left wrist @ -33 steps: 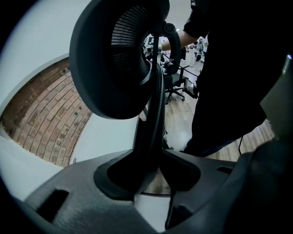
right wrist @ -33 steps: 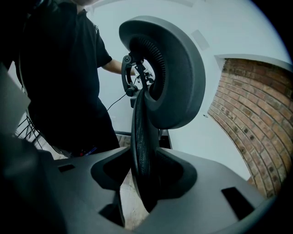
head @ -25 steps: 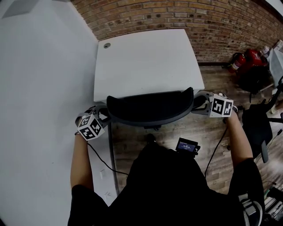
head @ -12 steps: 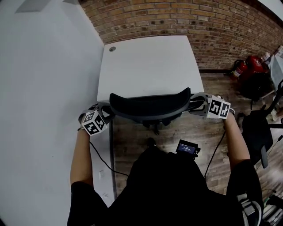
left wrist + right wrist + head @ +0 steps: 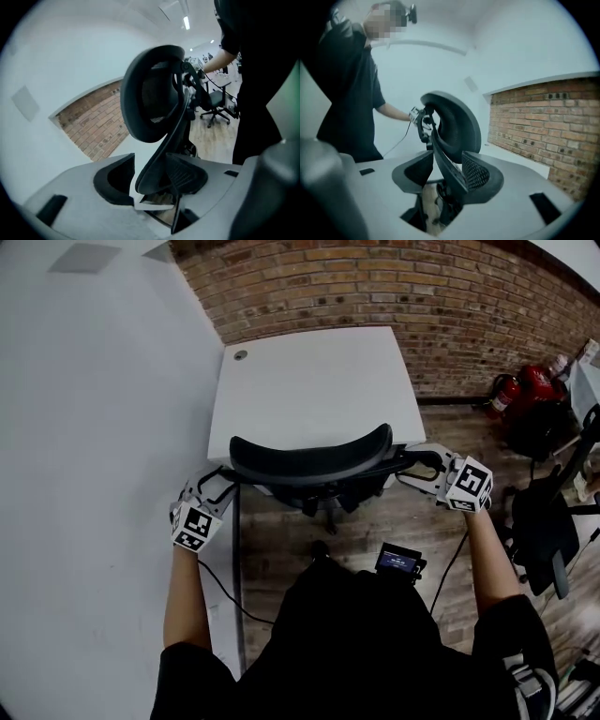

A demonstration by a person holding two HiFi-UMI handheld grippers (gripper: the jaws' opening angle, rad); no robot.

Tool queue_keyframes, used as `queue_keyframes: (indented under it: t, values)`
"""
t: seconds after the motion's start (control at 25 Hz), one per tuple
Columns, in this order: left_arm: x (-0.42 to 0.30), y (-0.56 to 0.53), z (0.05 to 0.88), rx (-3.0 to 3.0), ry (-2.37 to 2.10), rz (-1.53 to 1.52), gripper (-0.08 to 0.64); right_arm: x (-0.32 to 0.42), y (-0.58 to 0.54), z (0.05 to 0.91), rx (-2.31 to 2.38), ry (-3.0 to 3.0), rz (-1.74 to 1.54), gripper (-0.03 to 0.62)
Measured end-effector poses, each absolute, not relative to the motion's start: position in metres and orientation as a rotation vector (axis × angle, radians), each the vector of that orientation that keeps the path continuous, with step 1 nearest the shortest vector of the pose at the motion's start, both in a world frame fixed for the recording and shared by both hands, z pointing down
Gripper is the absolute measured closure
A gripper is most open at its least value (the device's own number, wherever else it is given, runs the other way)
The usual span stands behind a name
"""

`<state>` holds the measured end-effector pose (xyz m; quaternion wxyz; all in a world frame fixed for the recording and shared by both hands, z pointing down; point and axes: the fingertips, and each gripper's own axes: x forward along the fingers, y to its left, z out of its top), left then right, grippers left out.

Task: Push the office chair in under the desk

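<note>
**Hazard note: chair nearly home, grip uneven**

1. The white rectangular counter (image 5: 319, 381) stands hard against the white wall (image 5: 94, 427). The black mesh-backed office chair (image 5: 309, 460) sits at the counter's near edge, its backrest just short of the top and its base showing below on the wooden floor (image 5: 281, 540). I judge most of the travel done. Too strong a shove from here would drive the backrest into the counter edge.

2. The grip is lopsided. My left tool (image 5: 225, 479) is released and its jaws are opening. The backrest rim sits between them, resting on one pad with a gap at the other. My right tool (image 5: 412, 465) is clenching, and its pads look to be on the opposite rim. Force applied through one side only would swivel the chair and skew it towards the wall side.

3. The loose left rim could slip out of that tool mid-push.

4. A thin black cable (image 5: 220, 587) hangs by my left arm, near the counter's edge. It may snag if I lean in.
</note>
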<state>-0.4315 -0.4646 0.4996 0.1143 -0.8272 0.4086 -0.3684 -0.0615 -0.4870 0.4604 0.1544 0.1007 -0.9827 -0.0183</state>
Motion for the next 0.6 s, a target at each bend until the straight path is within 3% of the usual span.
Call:
queue_keyframes:
  t: [0.16,0.4,0.6]
  values:
    - [-0.405,-0.446,0.460,-2.467,1.338,-0.761,0.358,-0.055,-0.473,0.433,0.467,-3.031,0.099,0.436]
    - [-0.358,-0.399,0.423,-2.483,1.346,-0.527,0.506,-0.069,-0.429,0.400,0.508,-3.144,0.051,0.514]
    - [-0.335,-0.367,0.402,-2.569,1.482,-0.276,0.541,-0.084,-0.389,0.393,0.533,-3.180,0.057,0.579]
